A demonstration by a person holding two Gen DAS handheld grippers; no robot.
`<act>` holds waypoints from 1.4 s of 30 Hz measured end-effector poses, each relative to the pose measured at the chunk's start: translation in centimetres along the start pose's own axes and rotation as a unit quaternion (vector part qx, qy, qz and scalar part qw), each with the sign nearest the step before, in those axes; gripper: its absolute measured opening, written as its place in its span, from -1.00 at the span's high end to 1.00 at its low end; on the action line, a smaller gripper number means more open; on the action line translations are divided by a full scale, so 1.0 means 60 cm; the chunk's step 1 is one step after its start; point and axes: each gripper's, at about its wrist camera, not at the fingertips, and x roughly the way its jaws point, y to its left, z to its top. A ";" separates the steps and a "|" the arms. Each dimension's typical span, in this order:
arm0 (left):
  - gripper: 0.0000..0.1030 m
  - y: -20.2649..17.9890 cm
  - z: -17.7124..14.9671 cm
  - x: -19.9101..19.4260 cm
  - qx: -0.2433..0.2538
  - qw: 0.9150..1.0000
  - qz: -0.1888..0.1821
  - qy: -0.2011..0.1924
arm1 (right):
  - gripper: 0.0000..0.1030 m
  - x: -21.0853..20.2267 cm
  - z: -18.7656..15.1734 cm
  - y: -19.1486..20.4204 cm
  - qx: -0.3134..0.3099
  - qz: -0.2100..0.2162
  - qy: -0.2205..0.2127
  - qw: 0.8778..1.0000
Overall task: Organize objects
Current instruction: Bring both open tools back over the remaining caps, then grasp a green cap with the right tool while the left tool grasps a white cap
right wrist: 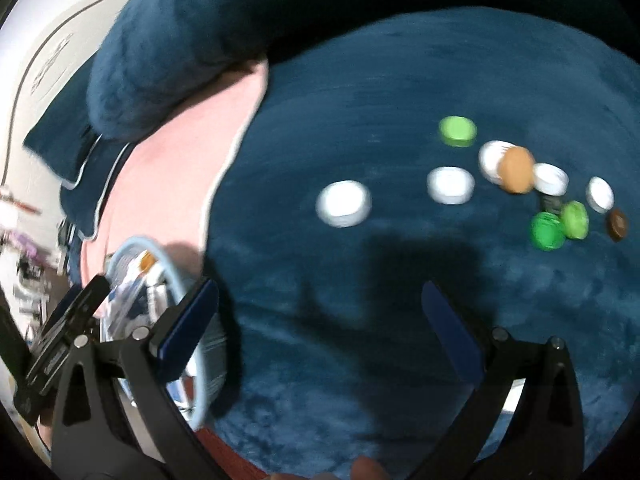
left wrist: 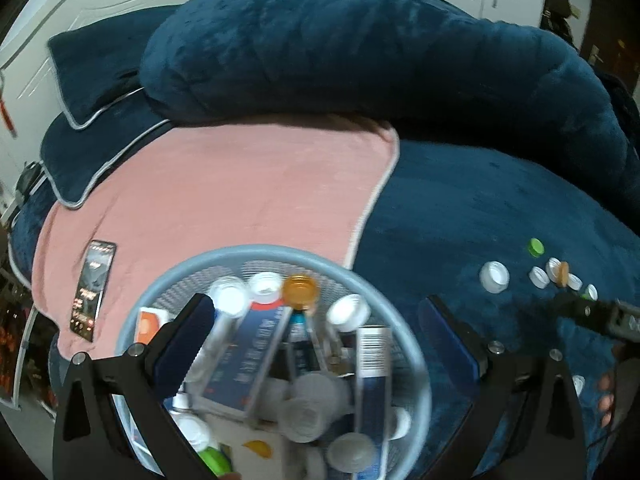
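The left claw (left wrist: pixel 316 344) hangs spread wide above the pale blue mesh basket (left wrist: pixel 416 344), its two blue pads either side of the opening and gripping nothing; whether a pad brushes the rim I cannot tell, the picture being smeared there; the right claw (right wrist: pixel 320 316) is likewise released and empty, its jaws far apart over bare dark blue bedding (right wrist: pixel 400 80), touching none of the caps.

Going outward from the left claw, the basket is already well filled: small bottles standing with white caps, one with an orange cap (left wrist: pixel 301 290), a few flat boxes wedged among them, and something green low down near the claw's base; it sits on the bed where the pink blanket (left wrist: pixel 240 184) meets the blue cover; a phone (left wrist: pixel 93 291) lies on the pink cloth just beside it.

Out ahead of the right claw the loose lot remains: a white cap (right wrist: pixel 344 203) nearest, another white cap (right wrist: pixel 451 185) beyond it, then a cluster well apart from the basket with a light green cap (right wrist: pixel 457 131), a tan cap (right wrist: pixel 517 170) leaning on a white one, two more green ones, further white ones and a small brown piece at the edge.

So I judge the job well begun but not finished; the bottles and boxes seem gathered, while about ten caps still wait on the bed to be collected.
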 end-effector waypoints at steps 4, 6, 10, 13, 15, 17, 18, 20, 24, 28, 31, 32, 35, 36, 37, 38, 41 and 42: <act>-0.99 -0.032 -0.002 0.002 0.015 1.000 -0.013 0.004 | -0.99 -0.014 0.014 -0.083 0.057 -0.027 -0.011 0.998; -0.99 -0.049 -0.004 0.005 0.021 1.000 -0.021 0.010 | -0.99 -0.023 0.019 -0.132 0.099 -0.033 -0.017 0.994; -0.99 -0.087 -0.009 0.013 0.044 0.998 -0.032 0.018 | -0.99 -0.025 0.023 -0.211 0.166 -0.045 -0.025 0.985; -0.99 -0.111 -0.012 0.019 0.067 0.997 -0.033 0.021 | -0.99 -0.006 0.029 -0.231 0.177 -0.058 -0.020 0.982; -0.99 -0.123 -0.016 0.025 0.079 0.996 -0.033 0.025 | -0.96 0.008 0.033 -0.232 0.173 -0.065 -0.015 0.983; -0.99 -0.134 -0.019 0.030 0.089 0.995 -0.032 0.028 | -0.78 0.019 0.040 -0.226 0.160 -0.080 -0.018 0.984; -0.99 -0.138 -0.020 0.032 0.093 0.995 -0.031 0.029 | -0.57 0.025 0.045 -0.222 0.153 -0.089 -0.017 0.984; -0.99 -0.144 -0.022 0.035 0.101 0.994 -0.031 0.032 | -0.05 0.036 0.049 -0.212 0.135 -0.116 -0.013 0.984; -0.99 -0.149 -0.025 0.039 0.103 0.994 -0.030 0.037 | 0.40 0.037 0.046 -0.212 0.118 -0.130 -0.011 0.985; -0.99 -0.168 -0.027 0.053 0.100 0.992 -0.047 0.059 | 0.40 0.007 0.041 -0.227 0.140 -0.100 -0.014 0.985; -0.99 -0.216 -0.030 0.077 0.113 0.987 -0.084 0.082 | 0.40 -0.015 0.033 -0.239 0.162 -0.087 -0.016 0.983; -0.99 -0.236 -0.030 0.085 0.123 0.984 -0.092 0.088 | 0.40 -0.022 0.030 -0.244 0.169 -0.082 -0.017 0.982; -0.99 -0.313 -0.028 0.111 0.160 0.977 -0.109 0.093 | 0.40 -0.039 0.023 -0.257 0.191 -0.074 -0.022 0.979; -0.99 -0.337 -0.026 0.120 0.170 0.974 -0.118 0.092 | 0.40 -0.045 0.023 -0.262 0.198 -0.073 -0.025 0.977; -0.99 -0.361 -0.024 0.131 0.176 0.972 -0.125 0.092 | 0.40 -0.050 0.022 -0.267 0.205 -0.071 -0.029 0.976; -0.99 -0.379 -0.022 0.142 0.179 0.971 -0.132 0.093 | 0.40 -0.056 0.020 -0.272 0.211 -0.070 -0.033 0.974; -0.98 -0.424 -0.015 0.177 0.178 0.967 -0.154 0.095 | 0.40 -0.061 0.019 -0.278 0.218 -0.069 -0.037 0.973; -0.98 -0.436 -0.013 0.187 0.178 0.966 -0.160 0.093 | 0.40 -0.061 0.020 -0.279 0.219 -0.069 -0.037 0.973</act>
